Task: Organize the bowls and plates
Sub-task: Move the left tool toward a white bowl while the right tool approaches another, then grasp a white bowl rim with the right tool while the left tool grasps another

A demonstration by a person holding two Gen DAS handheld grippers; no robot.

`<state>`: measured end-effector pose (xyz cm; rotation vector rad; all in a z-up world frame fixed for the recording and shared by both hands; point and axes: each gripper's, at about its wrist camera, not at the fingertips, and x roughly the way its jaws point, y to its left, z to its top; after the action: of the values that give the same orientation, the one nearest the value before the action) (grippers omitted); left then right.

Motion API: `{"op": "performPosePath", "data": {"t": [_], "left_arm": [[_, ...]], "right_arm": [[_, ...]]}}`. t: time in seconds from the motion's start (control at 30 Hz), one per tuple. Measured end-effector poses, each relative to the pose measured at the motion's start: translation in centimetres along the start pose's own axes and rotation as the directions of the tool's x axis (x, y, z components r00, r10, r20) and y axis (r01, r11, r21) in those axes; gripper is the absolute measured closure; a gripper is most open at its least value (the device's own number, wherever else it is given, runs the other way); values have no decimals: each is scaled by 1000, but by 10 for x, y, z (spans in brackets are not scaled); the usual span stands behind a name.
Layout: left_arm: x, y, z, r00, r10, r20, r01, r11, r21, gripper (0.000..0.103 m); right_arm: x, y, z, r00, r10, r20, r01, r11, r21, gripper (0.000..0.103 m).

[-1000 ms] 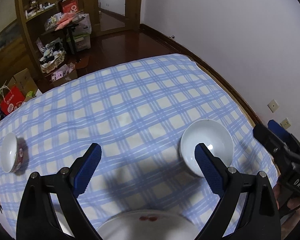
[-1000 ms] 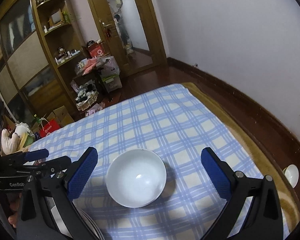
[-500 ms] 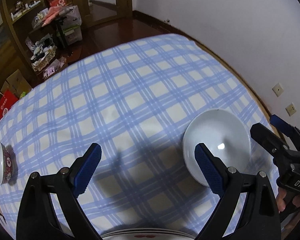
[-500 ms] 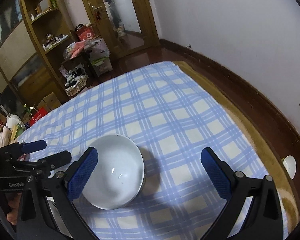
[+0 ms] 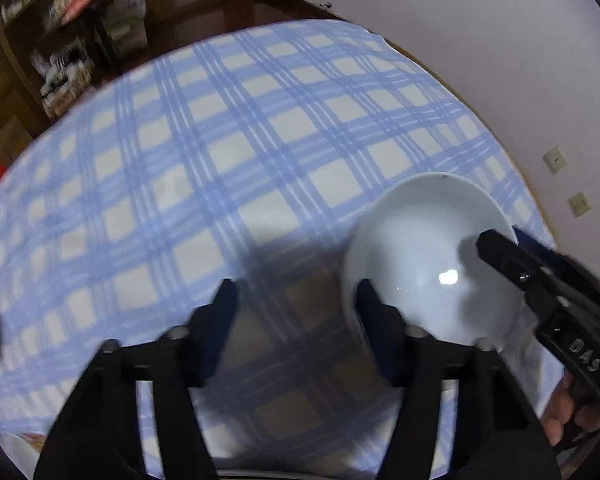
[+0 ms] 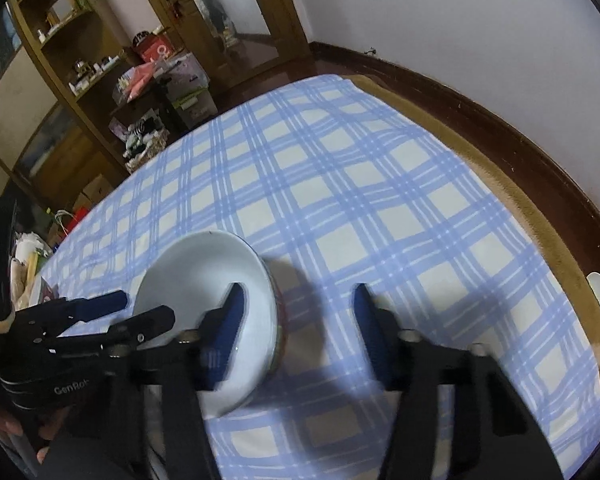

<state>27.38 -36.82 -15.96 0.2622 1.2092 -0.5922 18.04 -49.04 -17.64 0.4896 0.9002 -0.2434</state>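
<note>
sitting empty on the checked tablecloth [image 5: 260,152], the white bowl [image 5: 428,256] has the left gripper [image 5: 296,312] and right gripper [image 6: 298,320] beside it, jaws just narrowing, half-spread, pinching nothing.

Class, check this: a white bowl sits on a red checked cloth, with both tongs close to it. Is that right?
Not quite: the cloth is blue checked, not red, as the right wrist view shows. The white bowl does sit on it, with the left tongs and right tongs close by.
</note>
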Motion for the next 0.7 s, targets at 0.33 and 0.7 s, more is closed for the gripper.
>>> {"op": "performPosePath", "data": {"t": [0.33,0.7], "left_arm": [[1,-5,-1,997,-72,1,72,996,-44,87],[-5,-10,-9,997,-71,37,72,997,-37,94]], "right_arm": [[2,8,-3,996,84,-26,-84,996,-4,90],[-4,12,-8,997,80,-16,-80,997,-8,91]]}}
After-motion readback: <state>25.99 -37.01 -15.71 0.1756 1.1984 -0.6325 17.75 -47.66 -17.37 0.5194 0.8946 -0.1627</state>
